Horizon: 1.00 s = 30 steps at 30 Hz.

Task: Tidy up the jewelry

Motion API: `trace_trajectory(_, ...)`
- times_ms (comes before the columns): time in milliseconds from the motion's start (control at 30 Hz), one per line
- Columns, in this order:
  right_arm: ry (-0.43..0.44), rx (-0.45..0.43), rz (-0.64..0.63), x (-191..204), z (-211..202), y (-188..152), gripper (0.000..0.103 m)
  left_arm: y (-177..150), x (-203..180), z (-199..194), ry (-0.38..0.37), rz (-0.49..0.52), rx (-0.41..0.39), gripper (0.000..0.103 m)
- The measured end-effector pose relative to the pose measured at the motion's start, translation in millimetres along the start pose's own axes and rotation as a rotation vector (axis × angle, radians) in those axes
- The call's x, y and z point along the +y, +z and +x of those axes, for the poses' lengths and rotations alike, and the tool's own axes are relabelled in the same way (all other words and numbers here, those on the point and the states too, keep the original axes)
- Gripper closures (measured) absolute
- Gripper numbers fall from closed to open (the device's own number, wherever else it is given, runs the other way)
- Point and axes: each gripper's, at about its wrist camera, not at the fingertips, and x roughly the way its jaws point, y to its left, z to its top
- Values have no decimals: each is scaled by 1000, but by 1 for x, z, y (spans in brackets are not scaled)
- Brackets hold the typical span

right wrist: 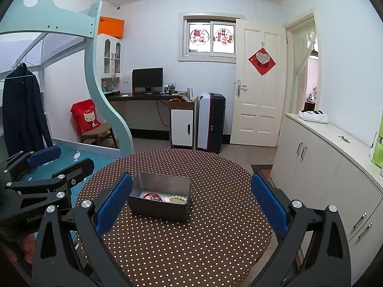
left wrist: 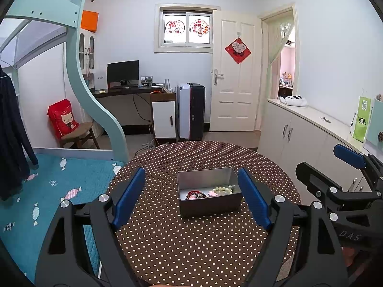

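The metal tin (left wrist: 208, 191) sits near the middle of the round polka-dot desk (left wrist: 191, 246), lid off; inside it, against the near wall, lie a dark red beaded piece (left wrist: 196, 195), a small pink piece (left wrist: 213, 193) and a pale green bead bracelet (left wrist: 223, 189), all bunched together and touching; no jewelry shows on the cloth outside the tin, so the sorting looks close to done or not yet begun, I cannot tell which. The left gripper (left wrist: 191, 198) hovers short of the tin, jaws released and wide, nothing between them; the right gripper (right wrist: 191, 203) hangs to the tin's right, jaws likewise spread and empty. The risks, as I judge them: the pieces lie tangled, so a pinch on one may drag another out; the tin is light and unanchored, so a jaw catching its rim could tip or slide it across the cloth; beads pressed against the near wall leave little room for a finger.
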Motion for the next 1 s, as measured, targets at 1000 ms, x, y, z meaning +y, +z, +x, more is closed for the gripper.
trace_trajectory(1000,12,8,23,7,-3,2,7,-5,6,-6,12,2,-5,23)
